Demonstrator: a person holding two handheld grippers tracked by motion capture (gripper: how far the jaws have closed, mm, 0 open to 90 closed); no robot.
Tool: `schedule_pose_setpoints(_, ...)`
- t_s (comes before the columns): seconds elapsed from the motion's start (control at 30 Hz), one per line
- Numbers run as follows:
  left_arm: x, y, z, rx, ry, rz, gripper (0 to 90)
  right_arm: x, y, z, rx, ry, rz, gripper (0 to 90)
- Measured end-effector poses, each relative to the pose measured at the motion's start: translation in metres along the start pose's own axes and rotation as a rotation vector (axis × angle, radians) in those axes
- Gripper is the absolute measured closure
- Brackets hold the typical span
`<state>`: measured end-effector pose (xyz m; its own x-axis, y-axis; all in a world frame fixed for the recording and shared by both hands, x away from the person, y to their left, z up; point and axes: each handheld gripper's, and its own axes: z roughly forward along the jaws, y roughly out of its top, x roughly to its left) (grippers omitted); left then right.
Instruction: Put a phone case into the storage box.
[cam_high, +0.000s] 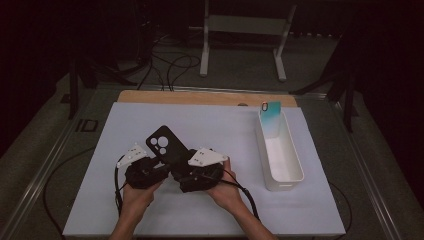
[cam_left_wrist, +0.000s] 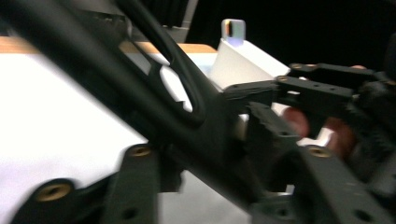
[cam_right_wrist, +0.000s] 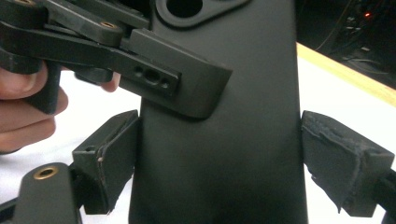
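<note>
Bench (cam_high: 300, 210): white-topped with a wooden strip at the far edge. From my remote seat I see bare surface to the left of the hands, in front of them and behind them.

White bin (cam_high: 286, 181): stands at the right side of the bench with its long axis running away from the person. A teal slab (cam_high: 270, 120) leans upright at its far end, and the near part looks vacant.

Phone case (cam_high: 162, 144): black, held up off the bench just left of centre. Its camera end points away and to the left, and its long axis tilts leftward.

Right hand-held gripper (cam_high: 181, 167): the pads bracket the phone case across its width. The right gripper view shows both pads against its side edges, so I read a pinch on the lower half.

Left hand-held gripper (cam_high: 159, 167): one jaw lies flat on the face of the phone case nearer the camera end, and I judge it clamped through the thickness at the edge. The left gripper view is too blurred to confirm the rear pad.

Key relation: the white bin lies to the right of the phone case and a little farther away. The right hand (cam_high: 225, 190) is the nearer one, with open bench between.

Edge to watch: the near left wall of the white bin. I reckon the phone case's axis would have to swing into line with it.
</note>
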<state>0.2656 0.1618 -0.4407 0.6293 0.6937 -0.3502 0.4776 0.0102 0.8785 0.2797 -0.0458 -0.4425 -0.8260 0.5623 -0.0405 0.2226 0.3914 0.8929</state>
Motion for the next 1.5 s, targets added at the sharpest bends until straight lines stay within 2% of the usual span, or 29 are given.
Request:
schedule_pose_setpoints(0.1,-0.001,0.000,0.001,0.003,-0.014,0.001,70.6,0.001,0.000,0.002,-0.010,-0.003,0.010,14.5)
schedule_pose_setpoints(0.17,-0.001,0.000,0.000,0.001,-0.015,0.000,76.1,0.002,0.000,0.004,-0.003,0.014,0.014,14.3)
schedule_pose_setpoints(0.23,-0.002,-0.001,0.000,-0.003,-0.016,0.008,79.4,0.004,-0.001,0.005,0.000,0.011,-0.002,14.1)
schedule_pose_setpoints(0.53,-0.004,-0.001,0.001,0.003,-0.011,0.014,82.1,0.006,-0.002,0.007,0.000,0.002,-0.002,13.7)
schedule_pose_setpoints(0.63,-0.004,-0.002,0.001,0.006,0.008,0.019,83.6,0.005,-0.003,0.008,0.009,0.015,-0.001,13.1)
schedule_pose_setpoints(0.67,-0.003,-0.001,0.000,0.004,0.032,0.028,84.7,0.005,-0.003,0.008,0.010,0.017,0.000,20.2)
schedule_pose_setpoints(0.7,-0.001,-0.001,-0.001,-0.001,0.018,0.008,85.1,0.005,-0.004,0.006,-0.001,0.028,-0.001,27.2)
schedule_pose_setpoints(0.73,0.001,-0.001,-0.003,-0.013,0.002,-0.011,85.2,0.005,-0.005,0.006,-0.003,0.049,-0.004,25.0)
schedule_pose_setpoints(0.77,0.002,0.000,-0.004,-0.016,0.006,-0.013,85.2,0.007,-0.005,0.006,0.000,0.051,-0.011,22.5)
schedule_pose_setpoints(0.83,0.003,0.000,-0.006,-0.018,0.009,-0.006,85.3,0.008,-0.005,0.007,0.006,0.048,-0.026,19.5)
schedule_pose_setpoints(0.9,0.003,0.000,-0.006,-0.019,0.015,-0.001,85.3,0.009,-0.005,0.007,0.006,0.060,-0.024,18.1)
schedule_pose_setpoints(0.97,0.003,0.000,-0.007,-0.019,0.018,0.002,85.3,0.009,-0.006,0.008,0.017,0.050,-0.024,16.6)
schedule_pose_setpoints(1.1,0.005,-0.002,-0.006,-0.022,0.028,0.001,85.2,0.004,-0.006,0.006,0.036,0.040,-0.007,13.7)
schedule_pose_setpoints(1.27,0.005,-0.003,-0.006,-0.019,0.043,0.008,85.2,-0.005,-0.005,0.001,0.019,0.061,0.034,10.4)
schedule_pose_setpoints(1.5,0.003,-0.004,-0.004,-0.011,0.054,0.023,85.1,-0.012,0.000,-0.007,0.001,0.038,0.078,8.1)
